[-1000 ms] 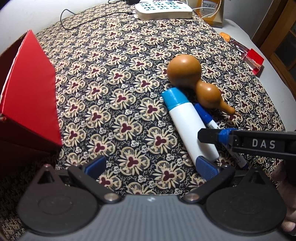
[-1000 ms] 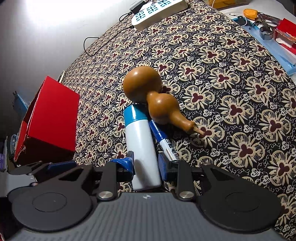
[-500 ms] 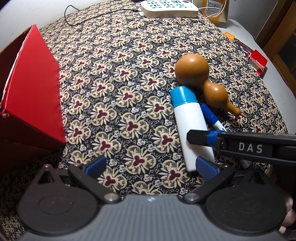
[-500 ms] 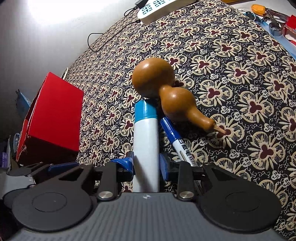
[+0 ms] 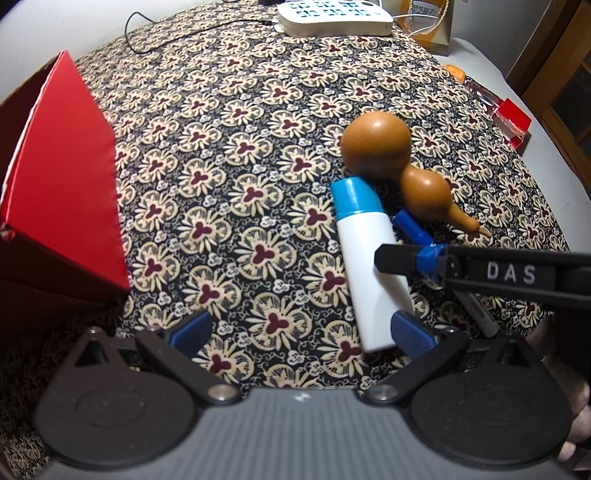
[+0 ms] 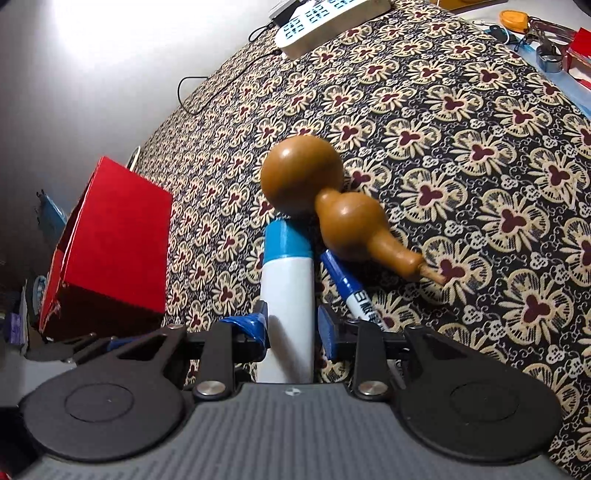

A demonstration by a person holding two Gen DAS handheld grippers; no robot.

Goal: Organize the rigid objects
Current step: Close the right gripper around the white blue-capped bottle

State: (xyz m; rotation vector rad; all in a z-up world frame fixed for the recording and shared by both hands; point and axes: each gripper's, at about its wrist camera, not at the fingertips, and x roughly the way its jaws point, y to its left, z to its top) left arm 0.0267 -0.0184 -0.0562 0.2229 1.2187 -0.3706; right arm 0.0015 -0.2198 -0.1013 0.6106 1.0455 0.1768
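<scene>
i see a floral patterned cloth (image 5: 229, 155) with a white power strip (image 5: 334, 16) and its black cable (image 5: 177, 29) at the far edge.

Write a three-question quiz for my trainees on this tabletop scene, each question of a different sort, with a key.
1. True or false: the white bottle lies between the jaws of the right gripper.
2. Multiple choice: what lies directly beside the bottle, on its right in the right wrist view? A) a spoon B) a blue marker C) a cup
3. Fill in: the open container at the left edge of the patterned cloth is a ____ box.

Key
1. True: the pads stand on either side of the bottle's body, though whether they already press it is unclear.
2. B: the marker lies between the bottle and the brown gourd.
3. Red. The left gripper hovers open nearby.
</scene>
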